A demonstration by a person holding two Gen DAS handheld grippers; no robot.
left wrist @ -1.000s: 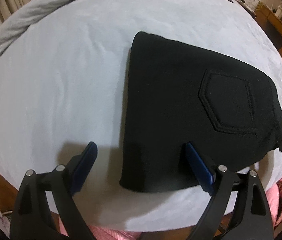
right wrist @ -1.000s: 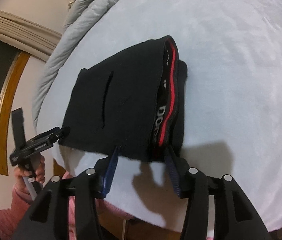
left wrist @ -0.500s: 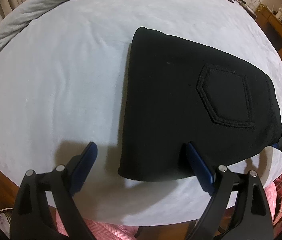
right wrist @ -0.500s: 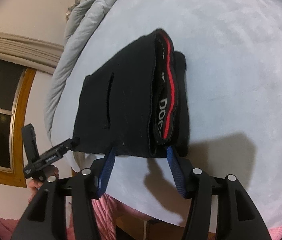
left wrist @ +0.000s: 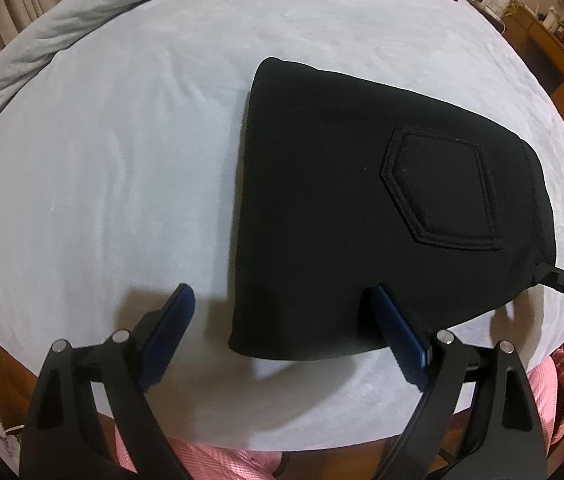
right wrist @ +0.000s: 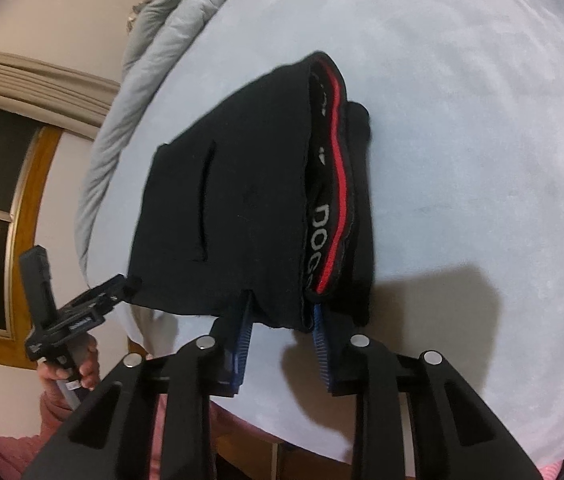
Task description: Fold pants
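White block letters run along the black inner waistband (right wrist: 324, 204) of the folded black pants (right wrist: 241, 216), beside its red stripe (right wrist: 340, 184). In the right wrist view they read "DOG", with a further letter partly hidden where the band curves under at the near edge, so the whole word cannot be made out. Higher on the same band a few small white marks show, too blurred to read. A small pale label sits on the body of the left tool (right wrist: 77, 320), its print too small to make out. The left wrist view shows no lettering.
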